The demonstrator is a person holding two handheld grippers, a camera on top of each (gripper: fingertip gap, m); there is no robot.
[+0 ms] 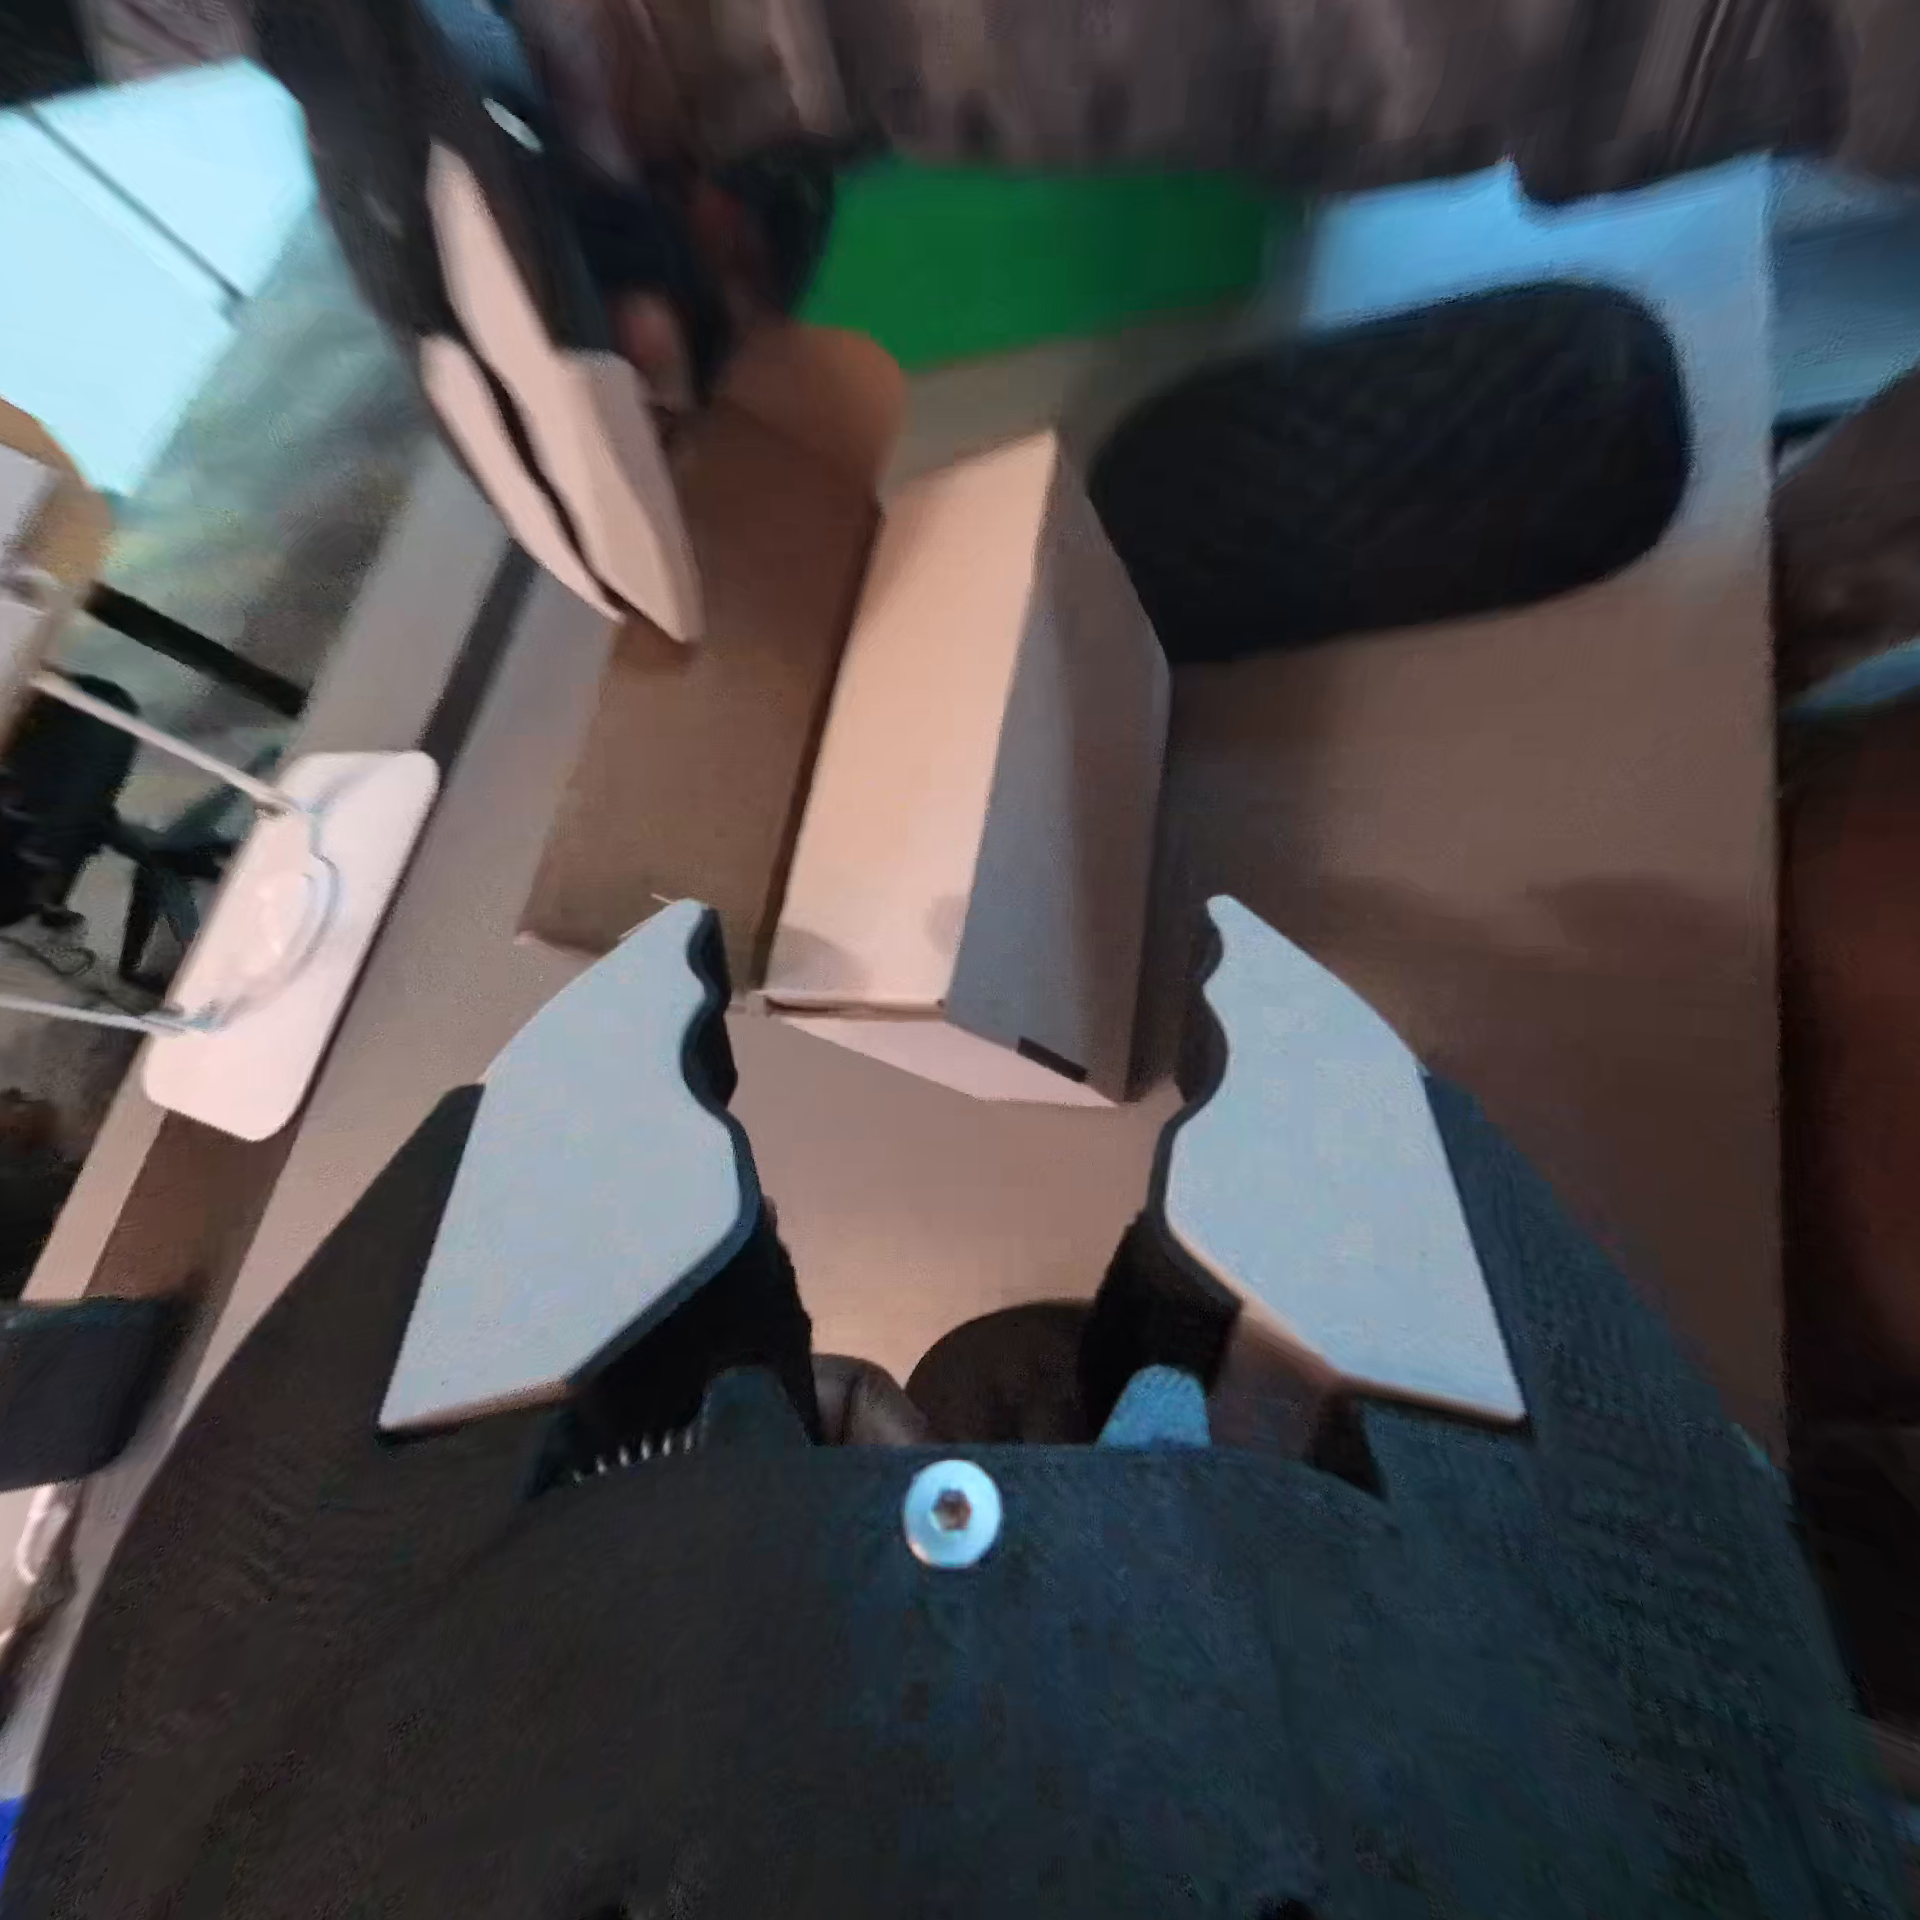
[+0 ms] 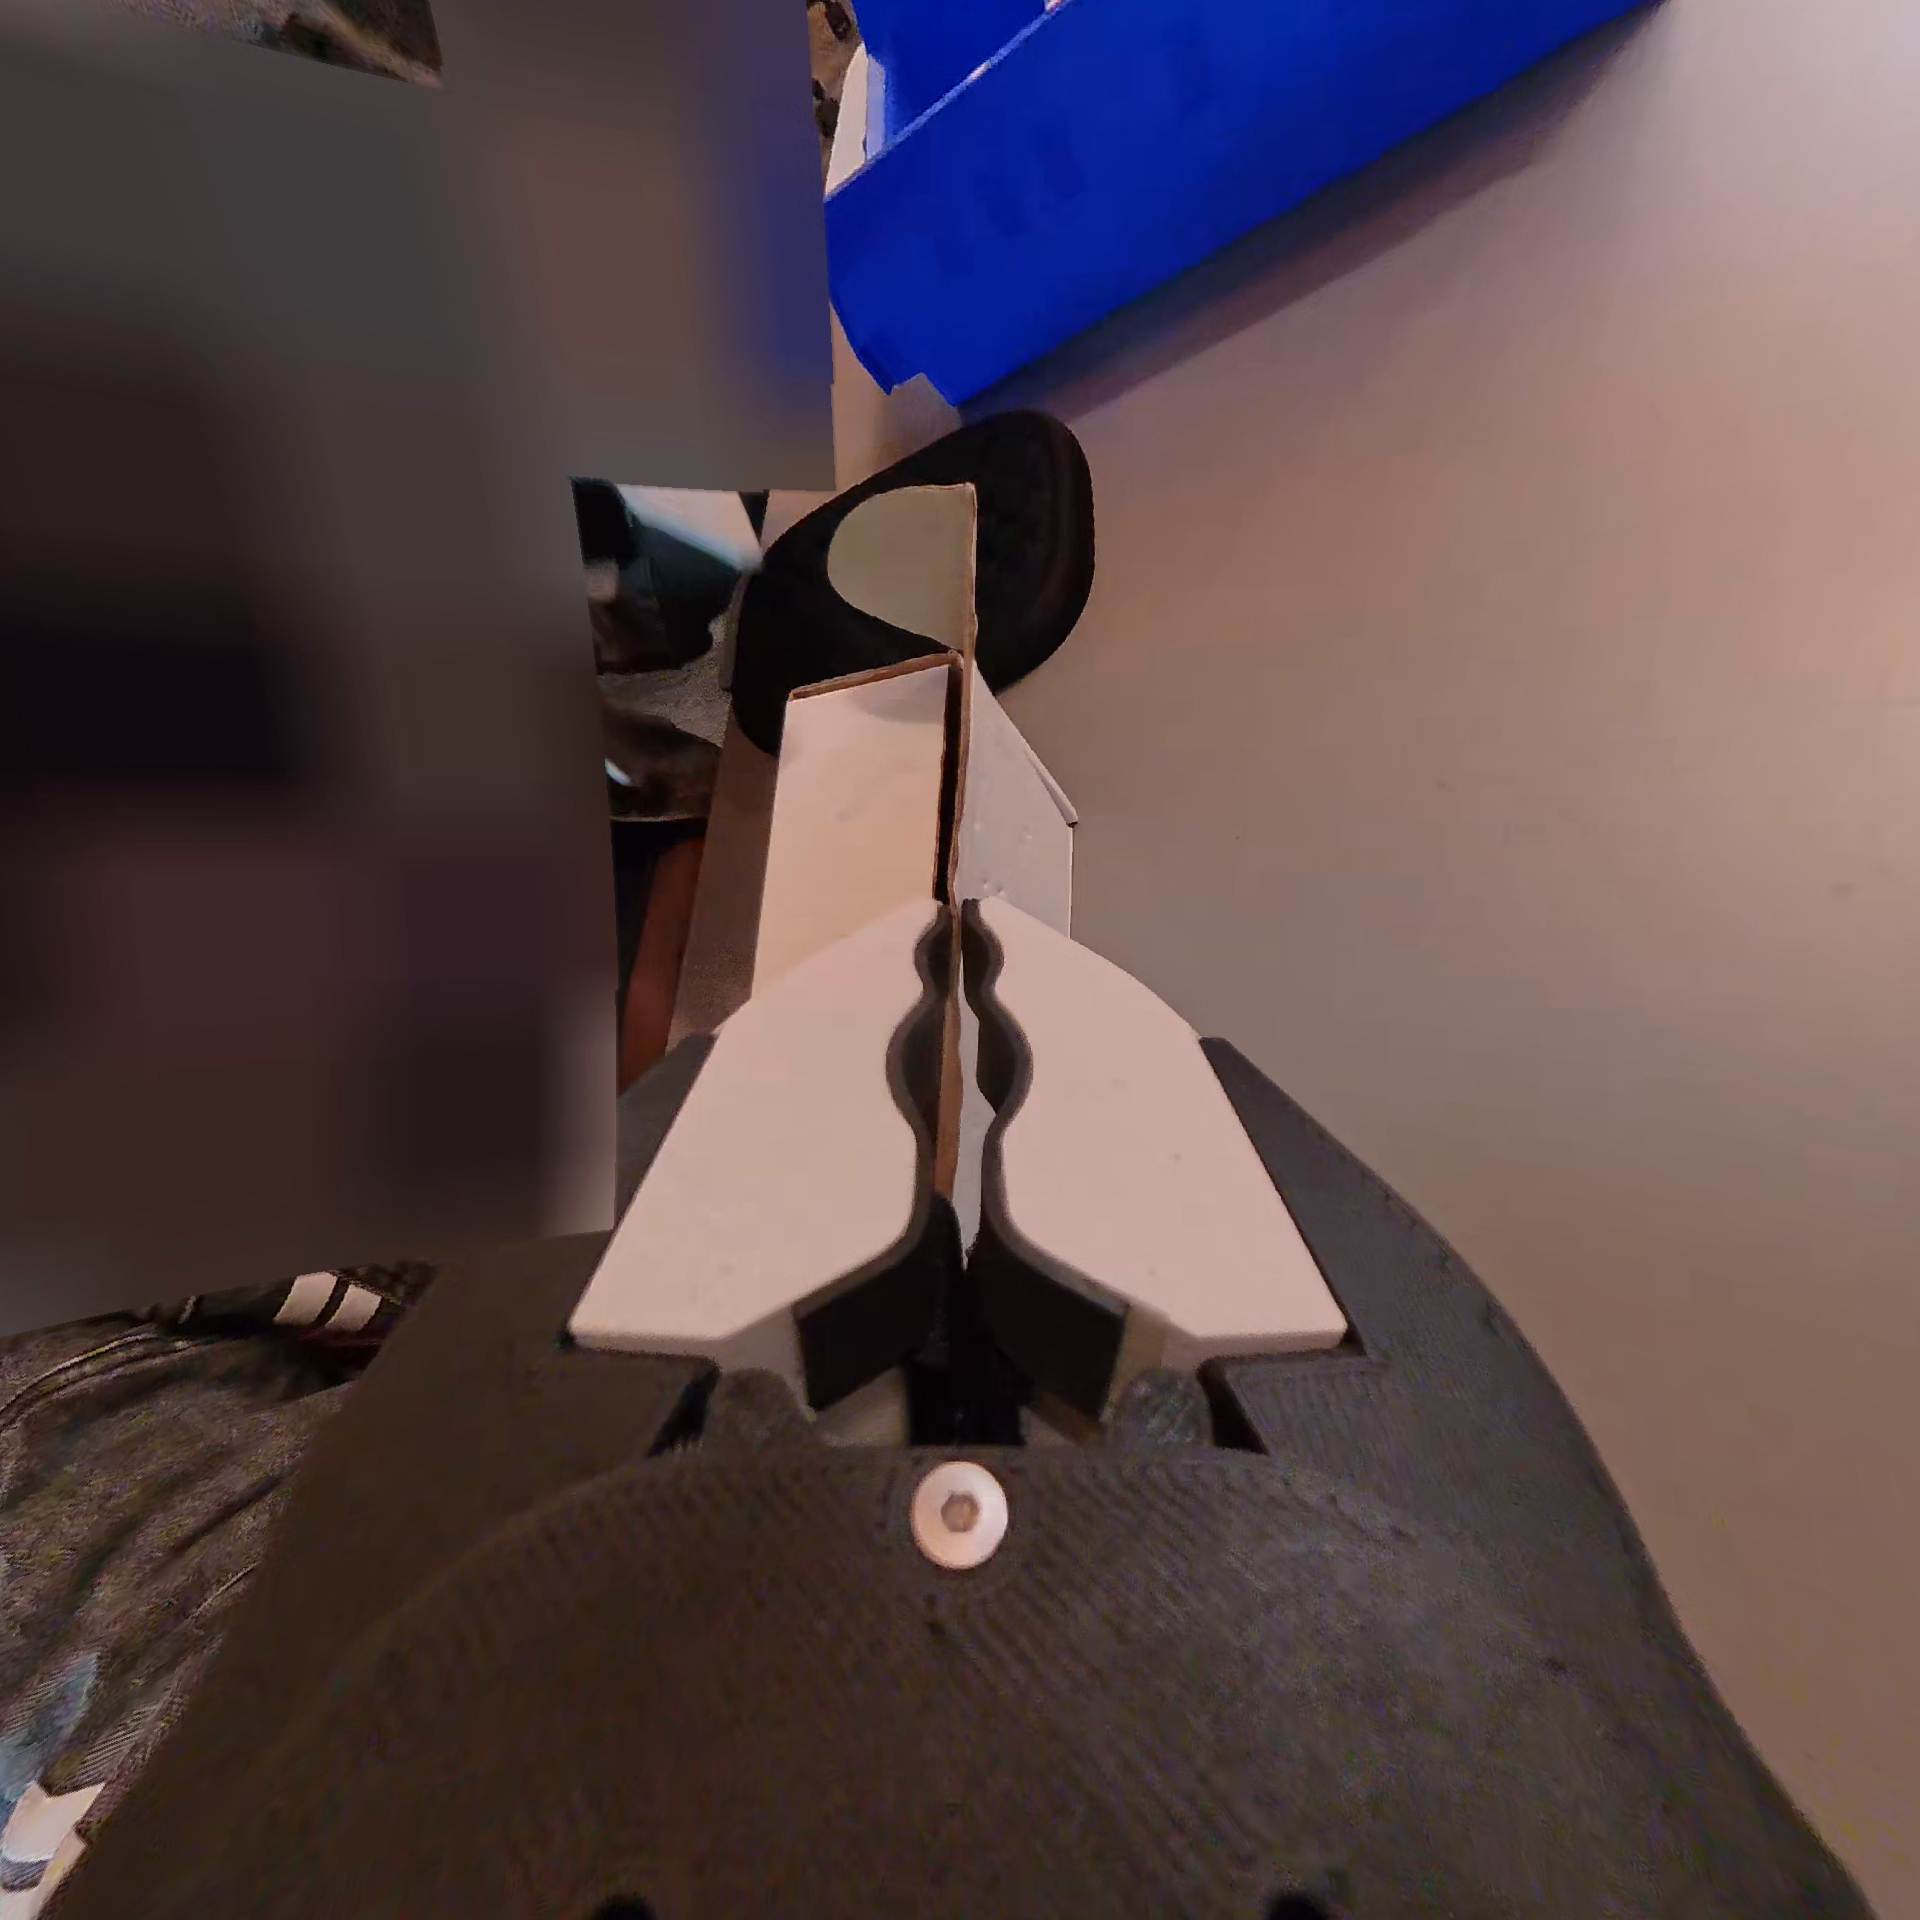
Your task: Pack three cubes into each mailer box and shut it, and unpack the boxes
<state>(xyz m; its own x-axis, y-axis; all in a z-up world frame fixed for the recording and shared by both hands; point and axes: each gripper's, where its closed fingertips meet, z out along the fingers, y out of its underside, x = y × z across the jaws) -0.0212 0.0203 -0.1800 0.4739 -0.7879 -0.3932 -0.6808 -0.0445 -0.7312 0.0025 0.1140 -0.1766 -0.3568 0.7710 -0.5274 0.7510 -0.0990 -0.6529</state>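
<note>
- Left claw nearest the lens, jaws spread wide, nothing between them, low over the tabletop.
- White mailer box just beyond it, flaps up, resting on the tabletop.
- Right claw clamped on the box's thin cardboard flap, held edge-on.
- Blue bin beyond, upper right.
- Cubes not visible.

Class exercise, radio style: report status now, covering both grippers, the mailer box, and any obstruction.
Left gripper open, empty, short of mailer box. Right gripper shut on box flap. Black oval pad beside box; no cubes visible.
</note>
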